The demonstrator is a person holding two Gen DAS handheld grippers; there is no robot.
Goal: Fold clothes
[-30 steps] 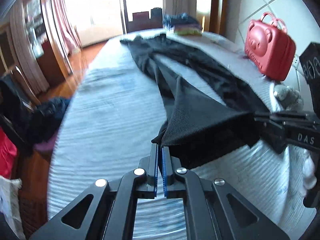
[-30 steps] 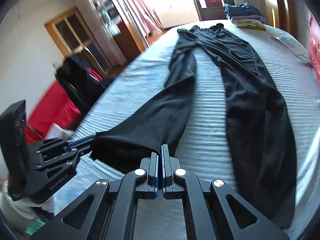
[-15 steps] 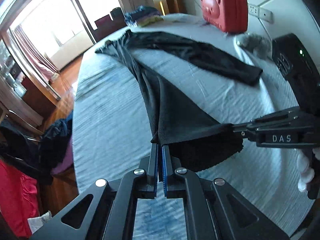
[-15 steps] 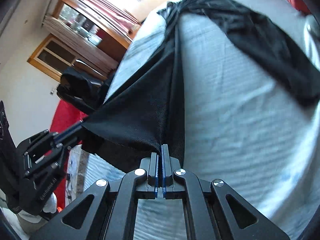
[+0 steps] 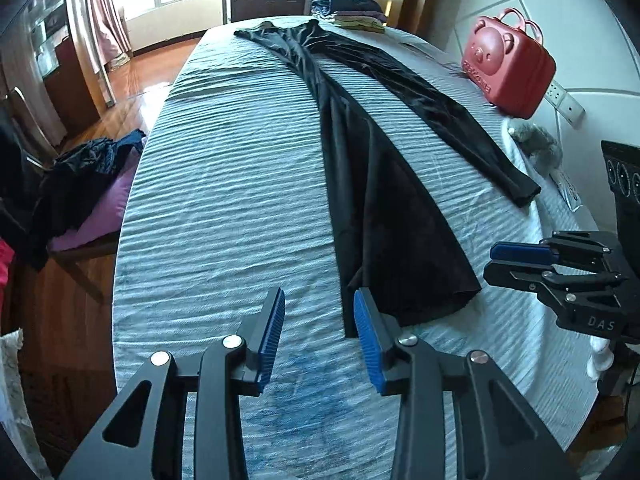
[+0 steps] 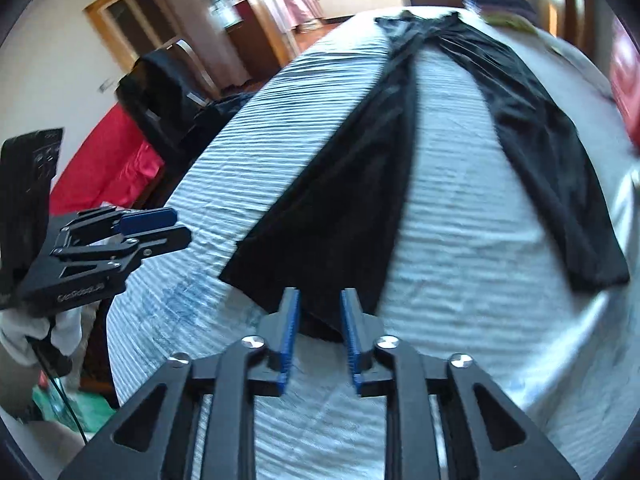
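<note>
1. My left gripper hangs over the bed with its jaws spread wide, gripping nothing; the near hem of the trousers lies just beyond the right-hand blue pad.
2. My right gripper also has its jaws parted, and they are empty; from its own camera the hem of the same leg lies flat on the bed beneath and between the fingers.
3. From the left wrist camera I see the right gripper at the right edge, just beside that hem but apart from it. From the right wrist camera the left gripper sits at the left, held by a white-gloved hand.
4. The black trousers lie spread lengthwise on the striped bed cover, the two legs splayed toward me and the waist at the far end.
5. Right of the far leg, by the wall, stands a red case.
6. Beyond the waist, at the far end of the bed, sits a stack of folded clothes.
7. Left of the bed, dark clothes are heaped on a chair.
</note>
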